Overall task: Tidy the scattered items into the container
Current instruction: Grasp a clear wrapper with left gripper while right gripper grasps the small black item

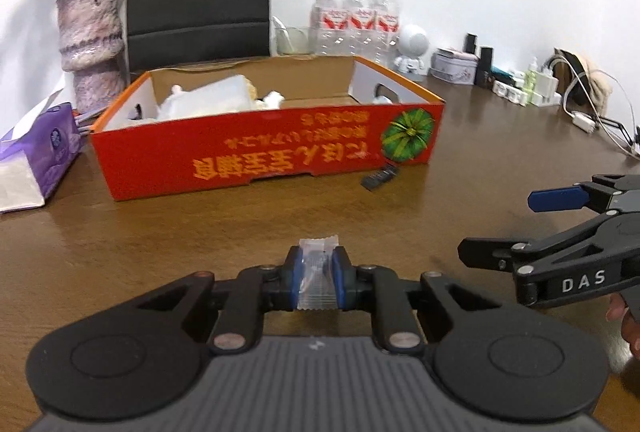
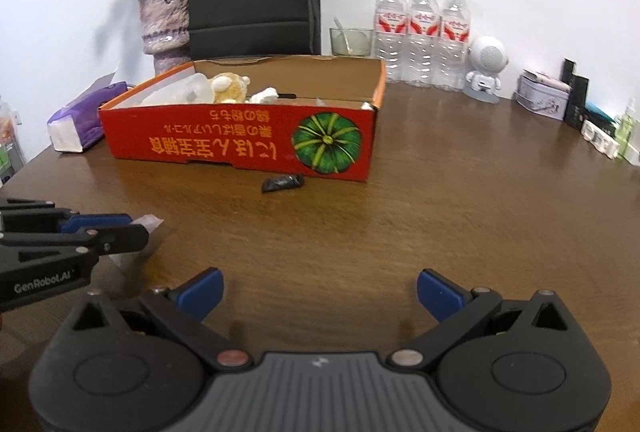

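Desk [image 2: 440, 212]: brown wood. Red box [image 2: 240, 140] at 12 o'clock held several items already, apparently soft toys. Left gripper [image 1: 319, 274]: jaws closed on a clear packet [image 1: 318, 264]. Right gripper [image 2: 320, 292]: jaws wide, empty. Dark wrapper [image 2: 283, 183] remained outside, at the box's front.

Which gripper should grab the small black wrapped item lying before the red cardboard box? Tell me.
Right. The right gripper is open and empty, facing the small black wrapped item; the left gripper is shut on a clear plastic sachet.
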The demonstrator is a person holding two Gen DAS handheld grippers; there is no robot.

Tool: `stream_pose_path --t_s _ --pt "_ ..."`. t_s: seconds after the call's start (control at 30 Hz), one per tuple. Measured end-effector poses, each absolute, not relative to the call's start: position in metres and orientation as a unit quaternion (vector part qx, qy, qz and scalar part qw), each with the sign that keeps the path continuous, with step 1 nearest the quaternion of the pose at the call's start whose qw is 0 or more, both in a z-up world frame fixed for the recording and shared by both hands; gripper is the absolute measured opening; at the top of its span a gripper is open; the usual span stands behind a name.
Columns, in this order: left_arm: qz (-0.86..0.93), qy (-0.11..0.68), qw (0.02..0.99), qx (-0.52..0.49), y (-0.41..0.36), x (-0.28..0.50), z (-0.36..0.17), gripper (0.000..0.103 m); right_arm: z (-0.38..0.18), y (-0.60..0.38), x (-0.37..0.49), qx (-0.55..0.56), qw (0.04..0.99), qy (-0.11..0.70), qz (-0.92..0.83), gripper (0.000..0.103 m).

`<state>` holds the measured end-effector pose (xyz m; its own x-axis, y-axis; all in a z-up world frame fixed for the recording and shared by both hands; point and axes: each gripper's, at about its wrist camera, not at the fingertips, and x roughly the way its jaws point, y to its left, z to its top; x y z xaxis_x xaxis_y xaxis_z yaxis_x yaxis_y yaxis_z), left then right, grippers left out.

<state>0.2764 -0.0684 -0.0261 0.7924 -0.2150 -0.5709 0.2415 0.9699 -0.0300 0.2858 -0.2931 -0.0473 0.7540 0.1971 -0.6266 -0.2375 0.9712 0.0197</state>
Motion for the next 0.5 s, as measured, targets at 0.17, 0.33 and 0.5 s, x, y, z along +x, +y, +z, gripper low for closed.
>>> stream_pose_path --t_s 0.17,0.33,0.5 --pt "-0.110 0.295 0.949 0.008 -0.047 0.294 -0.022 0.017 -0.045 -0.271 0.313 -0.048 0.938 0.323 0.117 0.103" --pt "-0.104 0.296 0.949 -0.008 -0.029 0.314 -0.021 0.017 -0.045 -0.256 0.345 -0.048 0.939 0.320 0.114 0.099" --pt "-0.101 0.297 0.949 -0.010 -0.013 0.328 -0.021 0.017 -0.052 -0.250 0.368 -0.041 0.936 0.332 0.107 0.095"
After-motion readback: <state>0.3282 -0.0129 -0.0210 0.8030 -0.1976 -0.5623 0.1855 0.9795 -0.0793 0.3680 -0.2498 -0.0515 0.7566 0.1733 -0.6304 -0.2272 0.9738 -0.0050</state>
